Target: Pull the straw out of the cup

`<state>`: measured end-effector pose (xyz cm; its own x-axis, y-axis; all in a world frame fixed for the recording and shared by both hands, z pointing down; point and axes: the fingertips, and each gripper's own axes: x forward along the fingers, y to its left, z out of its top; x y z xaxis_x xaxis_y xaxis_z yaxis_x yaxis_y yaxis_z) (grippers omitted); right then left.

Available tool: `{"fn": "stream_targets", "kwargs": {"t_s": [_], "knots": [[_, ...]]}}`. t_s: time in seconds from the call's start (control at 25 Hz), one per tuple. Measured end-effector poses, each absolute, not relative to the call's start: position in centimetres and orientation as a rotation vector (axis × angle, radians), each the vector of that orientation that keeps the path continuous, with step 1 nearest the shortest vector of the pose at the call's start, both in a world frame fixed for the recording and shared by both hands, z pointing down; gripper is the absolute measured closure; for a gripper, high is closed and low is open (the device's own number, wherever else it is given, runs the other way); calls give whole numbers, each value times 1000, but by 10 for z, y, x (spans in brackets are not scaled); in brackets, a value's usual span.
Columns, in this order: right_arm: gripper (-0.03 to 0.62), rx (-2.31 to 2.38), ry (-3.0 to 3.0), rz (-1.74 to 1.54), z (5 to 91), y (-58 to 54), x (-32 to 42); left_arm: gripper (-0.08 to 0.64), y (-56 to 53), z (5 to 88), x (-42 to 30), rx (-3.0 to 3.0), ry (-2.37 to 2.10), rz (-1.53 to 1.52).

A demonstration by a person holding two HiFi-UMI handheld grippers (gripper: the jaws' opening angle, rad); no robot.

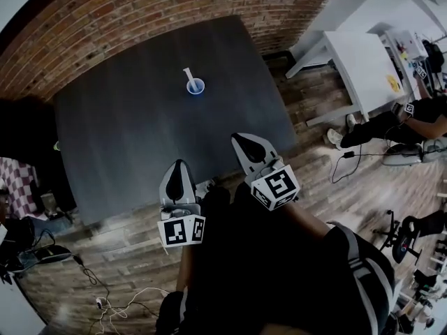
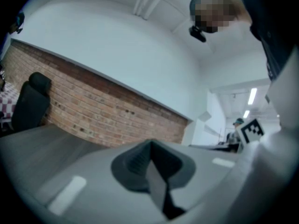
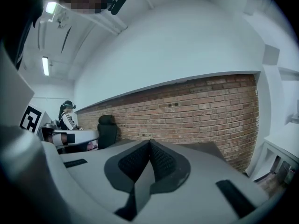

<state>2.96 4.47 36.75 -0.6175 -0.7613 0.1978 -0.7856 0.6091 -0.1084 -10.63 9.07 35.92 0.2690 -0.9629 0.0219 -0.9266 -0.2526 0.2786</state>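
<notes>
I see one small round blue cup [image 1: 196, 87] standing on the far half of the dark, matte, square surface [image 1: 119, 138]. One thin white straw [image 1: 187, 75] rises from it, tilted toward the left in the head view. Cup and straw are well apart from my two tools. My left hand-held gripper [image 1: 179, 175] and right hand-held gripper [image 1: 247, 146] sit side by side at the near edge of the surface, each carrying a marker cube. In the left gripper view the smooth grey jaws are pressed together, their ribbed black pads meeting with nothing between them. The right gripper view shows the same: jaws fully together, empty. A rough red brick wall [image 1: 140, 19] runs behind the surface, and the floor [image 1: 328, 180] is wood plank.
</notes>
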Motion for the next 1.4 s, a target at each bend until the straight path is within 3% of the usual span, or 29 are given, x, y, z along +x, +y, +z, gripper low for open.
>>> {"fn": "stream_targets", "kwargs": {"t_s": [1.4], "knots": [[586, 1289, -2547, 361, 432, -134, -20, 555, -85, 400, -132, 2280, -1663, -177]]}}
